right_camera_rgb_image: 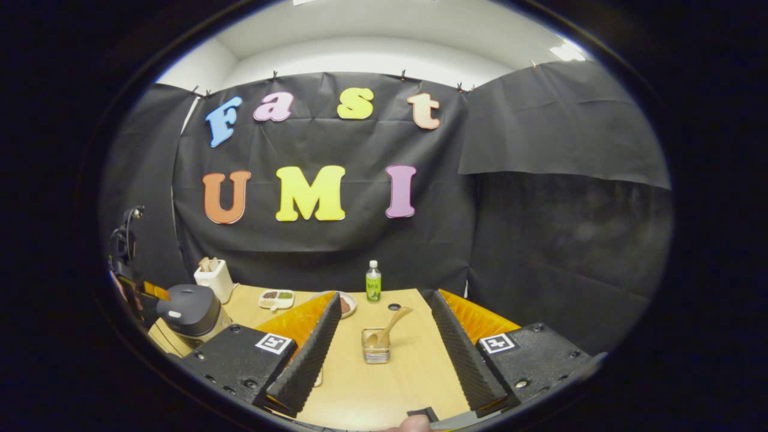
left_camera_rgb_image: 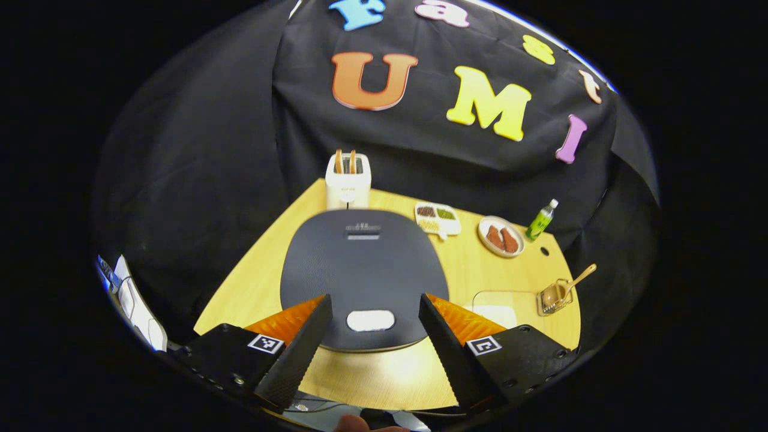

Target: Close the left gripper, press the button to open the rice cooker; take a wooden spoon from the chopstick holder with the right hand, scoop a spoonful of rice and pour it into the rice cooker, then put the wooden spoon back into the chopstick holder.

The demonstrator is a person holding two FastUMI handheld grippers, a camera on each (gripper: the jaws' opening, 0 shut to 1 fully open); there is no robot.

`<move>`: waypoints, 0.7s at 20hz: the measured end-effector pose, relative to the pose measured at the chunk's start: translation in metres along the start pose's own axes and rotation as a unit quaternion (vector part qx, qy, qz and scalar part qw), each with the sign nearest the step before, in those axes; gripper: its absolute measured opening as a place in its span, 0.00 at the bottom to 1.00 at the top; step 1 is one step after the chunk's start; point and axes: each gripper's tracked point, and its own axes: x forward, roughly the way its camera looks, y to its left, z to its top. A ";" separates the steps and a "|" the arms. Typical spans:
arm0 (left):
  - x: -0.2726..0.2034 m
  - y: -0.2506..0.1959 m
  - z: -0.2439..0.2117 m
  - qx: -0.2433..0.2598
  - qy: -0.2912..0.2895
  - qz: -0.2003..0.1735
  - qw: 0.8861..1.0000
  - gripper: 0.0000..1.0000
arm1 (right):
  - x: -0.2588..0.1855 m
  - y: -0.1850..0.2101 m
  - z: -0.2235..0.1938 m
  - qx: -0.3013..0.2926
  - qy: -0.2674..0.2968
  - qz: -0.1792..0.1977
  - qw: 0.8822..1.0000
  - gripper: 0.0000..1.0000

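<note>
The dark-lidded rice cooker (left_camera_rgb_image: 365,270) sits shut on the wooden table, its pale button (left_camera_rgb_image: 370,320) at the near edge of the lid. My left gripper (left_camera_rgb_image: 373,336) hovers above that button, open, nothing between its fingers. A wooden spoon (left_camera_rgb_image: 577,281) leans in the wire chopstick holder (left_camera_rgb_image: 555,298) at the table's right. In the right gripper view the chopstick holder (right_camera_rgb_image: 375,346) with the spoon (right_camera_rgb_image: 390,326) stands straight ahead between my fingers but farther off. My right gripper (right_camera_rgb_image: 384,354) is open and holds nothing. The cooker (right_camera_rgb_image: 189,309) appears at the left there.
A toaster (left_camera_rgb_image: 348,180) stands behind the cooker. A divided dish of grains (left_camera_rgb_image: 437,218), a plate with brown pieces (left_camera_rgb_image: 501,236) and a green bottle (left_camera_rgb_image: 542,220) line the back. A clear container (left_camera_rgb_image: 498,306) holding something white lies right of the cooker. The table's edge (left_camera_rgb_image: 384,390) is close below.
</note>
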 end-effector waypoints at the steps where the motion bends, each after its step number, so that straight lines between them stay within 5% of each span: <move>1: -0.013 -0.007 0.015 0.007 -0.028 -0.010 1.000 0.95 | -0.001 0.006 0.004 0.001 -0.004 0.004 1.000 0.98; 6: -0.087 -0.041 0.068 0.049 -0.158 -0.053 0.985 0.95 | -0.009 0.043 0.029 0.018 -0.036 0.027 0.999 0.98; 14: -0.171 -0.079 0.093 0.079 -0.296 -0.106 0.946 0.95 | -0.027 0.112 0.043 0.038 -0.076 0.067 0.994 0.99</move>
